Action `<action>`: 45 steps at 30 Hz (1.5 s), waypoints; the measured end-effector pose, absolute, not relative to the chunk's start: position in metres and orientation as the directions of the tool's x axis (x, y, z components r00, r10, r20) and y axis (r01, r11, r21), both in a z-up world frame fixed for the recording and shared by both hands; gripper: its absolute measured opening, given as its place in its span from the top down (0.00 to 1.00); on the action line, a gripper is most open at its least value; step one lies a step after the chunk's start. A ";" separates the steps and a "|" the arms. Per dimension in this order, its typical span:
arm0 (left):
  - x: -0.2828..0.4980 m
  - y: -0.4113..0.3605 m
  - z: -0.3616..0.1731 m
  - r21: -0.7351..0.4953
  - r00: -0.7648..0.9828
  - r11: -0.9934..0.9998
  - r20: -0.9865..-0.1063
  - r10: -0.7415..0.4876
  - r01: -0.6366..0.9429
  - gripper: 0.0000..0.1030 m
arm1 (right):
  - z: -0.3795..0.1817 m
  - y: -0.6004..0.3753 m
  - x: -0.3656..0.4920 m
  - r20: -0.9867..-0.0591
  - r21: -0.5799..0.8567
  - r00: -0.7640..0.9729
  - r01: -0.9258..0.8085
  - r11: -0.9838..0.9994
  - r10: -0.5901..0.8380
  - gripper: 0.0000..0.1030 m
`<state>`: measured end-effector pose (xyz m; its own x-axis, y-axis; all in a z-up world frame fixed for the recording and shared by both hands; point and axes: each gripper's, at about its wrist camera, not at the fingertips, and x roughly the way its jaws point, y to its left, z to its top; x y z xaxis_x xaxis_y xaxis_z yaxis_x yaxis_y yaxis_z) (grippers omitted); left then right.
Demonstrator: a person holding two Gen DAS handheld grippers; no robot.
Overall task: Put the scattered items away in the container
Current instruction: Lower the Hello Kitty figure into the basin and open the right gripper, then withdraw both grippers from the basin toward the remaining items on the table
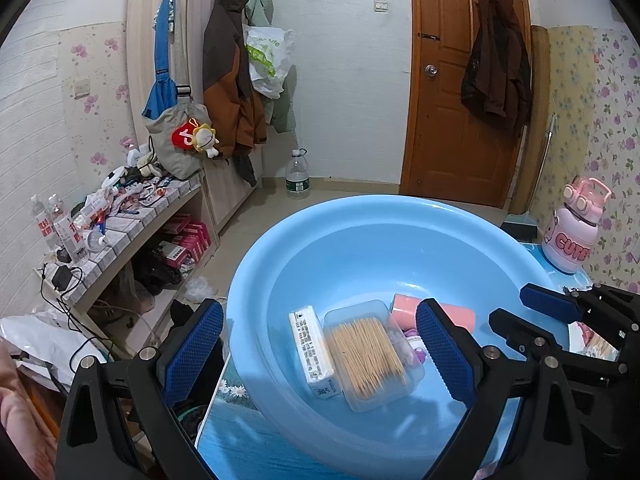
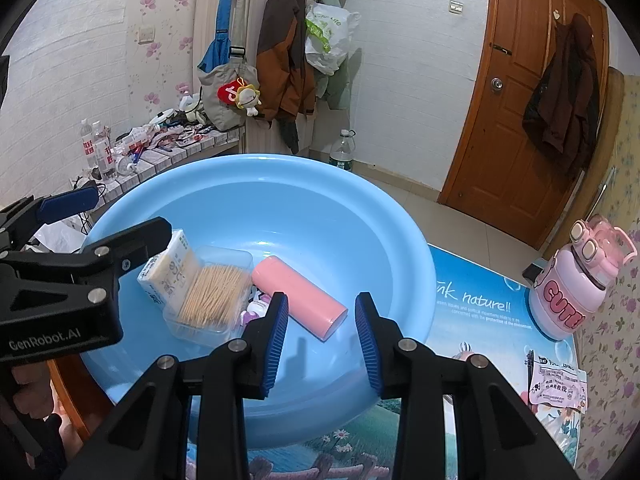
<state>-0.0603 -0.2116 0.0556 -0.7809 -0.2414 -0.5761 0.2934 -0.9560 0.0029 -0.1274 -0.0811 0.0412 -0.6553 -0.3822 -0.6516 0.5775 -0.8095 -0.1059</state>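
Note:
A light-blue basin (image 1: 360, 208) (image 2: 260, 160) stands on the table. In it lie a white tissue pack (image 1: 312, 354) (image 2: 172, 276), a clear box of toothpicks (image 1: 368, 360) (image 2: 212, 296), a pink roll (image 1: 444, 312) (image 2: 300, 296) and a small purple-white toy (image 1: 414, 348) (image 2: 254, 310). My left gripper (image 1: 320, 356) (image 2: 108, 220) is open wide over the basin's left side, holding nothing. My right gripper (image 2: 322, 340) (image 1: 524, 314) is open above the basin's near right part, with nothing between its pads. A pink printed packet (image 2: 556, 388) lies on the table right of the basin.
A pink bottle (image 2: 572, 292) (image 1: 572, 236) stands at the table's right edge by the flowered wall. The table carries a blue scenic mat (image 2: 480, 304). A cluttered tiled shelf (image 1: 132, 216) sits to the left, with a water bottle (image 1: 298, 176) on the floor beyond.

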 end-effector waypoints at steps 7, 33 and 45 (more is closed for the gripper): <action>-0.059 -0.210 0.058 0.006 -0.782 -0.957 -0.574 -0.241 0.291 0.05 | 0.044 -0.077 -0.126 -0.644 -0.099 -0.662 0.570 -0.815 -0.385 0.65; -0.037 -0.146 0.088 0.044 -0.816 -0.975 -0.539 -0.207 0.218 0.02 | 0.088 -0.012 -0.088 -0.554 -0.076 -0.753 0.469 -0.880 -0.354 0.65; -0.020 -0.096 0.092 0.047 -0.833 -0.990 -0.535 -0.138 0.134 0.00 | 0.097 0.081 -0.056 -0.482 -0.036 -0.838 0.310 -0.950 -0.255 0.23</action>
